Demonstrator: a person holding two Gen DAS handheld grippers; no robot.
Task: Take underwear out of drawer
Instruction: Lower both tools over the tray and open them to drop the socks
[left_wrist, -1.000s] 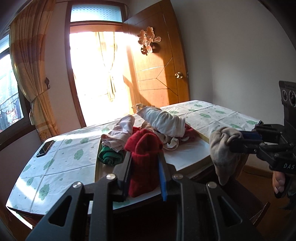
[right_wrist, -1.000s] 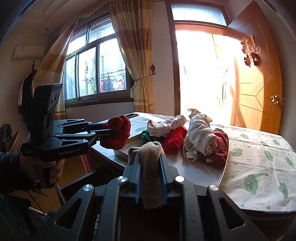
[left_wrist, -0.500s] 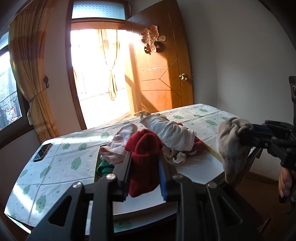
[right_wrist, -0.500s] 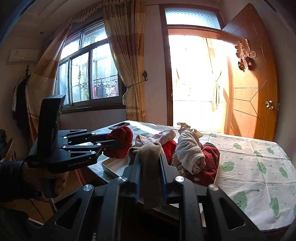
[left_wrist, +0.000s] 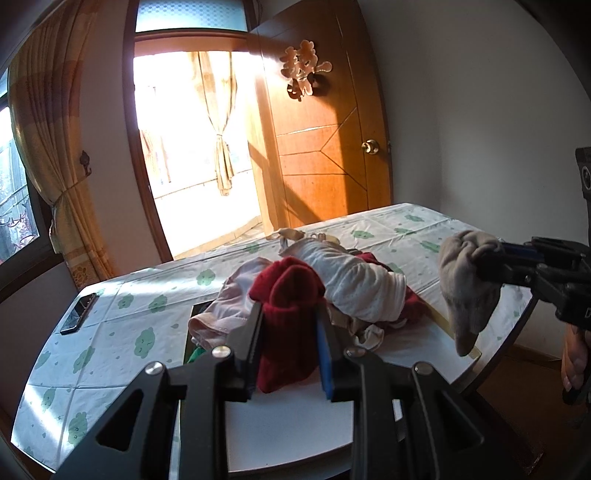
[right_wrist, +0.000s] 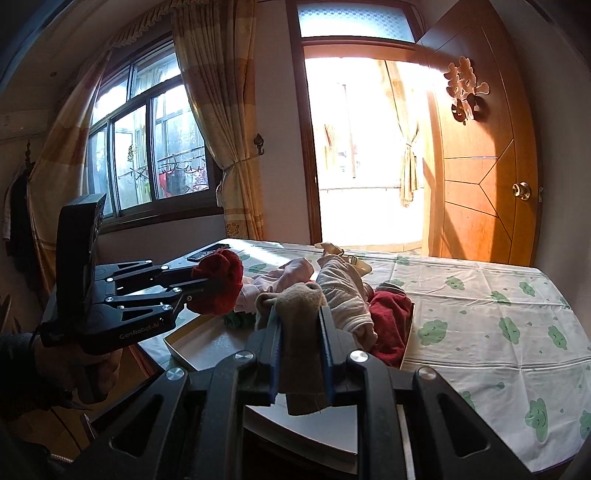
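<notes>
On your left, the left gripper (left_wrist: 290, 350) is closed on a dark red knitted piece (left_wrist: 286, 325), which stands up between the two fingers and bulges over their tips; in the right wrist view the same red piece (right_wrist: 218, 282) hangs in the air above the near left corner of the white tray (right_wrist: 207, 347). Just beyond it, in the middle, the pile of clothes (left_wrist: 351, 291) lies inside the tray on the table (left_wrist: 110, 332) with the green-patterned cloth: a pink piece, a white one whose long axis runs away from you toward the door, and red ones under it. Both of your grippers are on the near side of this pile and above it, so the clothes lie forward and lower from each claw. To the right, the right gripper (right_wrist: 301, 352) is clamped on a beige piece (right_wrist: 299, 332); in the left wrist view the beige piece (left_wrist: 467, 288) droops down from the fingertips over the right edge of the tray. I judge that the coming move depends on free table at either side: the left hand is nearer the open cloth beside the phone (left_wrist: 77, 314), and the right hand is nearer the wide free cloth on the right.
</notes>
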